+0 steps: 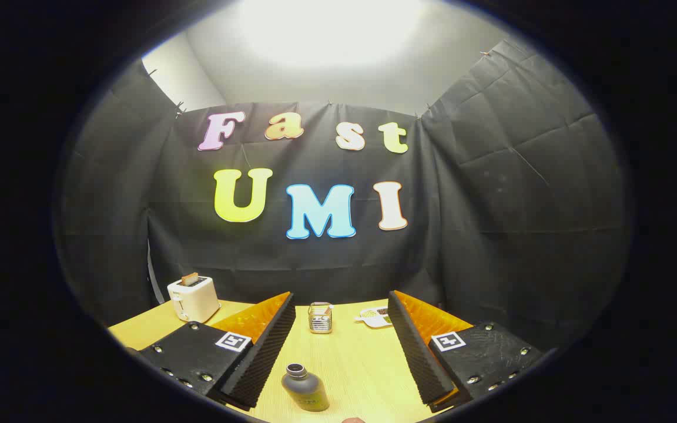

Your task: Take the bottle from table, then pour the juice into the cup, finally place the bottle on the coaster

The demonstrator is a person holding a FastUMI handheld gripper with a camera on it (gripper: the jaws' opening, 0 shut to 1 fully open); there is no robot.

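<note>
On the wooden counter (362, 364) I count one bottle (305, 386), one cup (320, 318), one flat coaster (375, 316) and one toaster (193, 298), four things in all, plus the two fingers of the tongs (341, 346).

The bottle is a dark grey one with a matte body, rounded shoulders and a short neck; its mouth is open, ringed by a paler rim, with no cap on it. It stands upright on the counter between the two fingers, closer to the left one and apart from both. There is some small greenish marking low on its side that I cannot make out.

The tongs are spread wide, holding nothing, with bare counter showing between the fingers.

The cup stands beyond the bottle, near the fingertips and about midway between them; it looks like clear glass with a pattern on it, and what is inside is hard to tell. The coaster lies to the right of the cup, pale with a printed picture, and the right finger covers part of it. The toaster sits off to the left by the booth wall, with something brownish sticking out of its slot.
</note>
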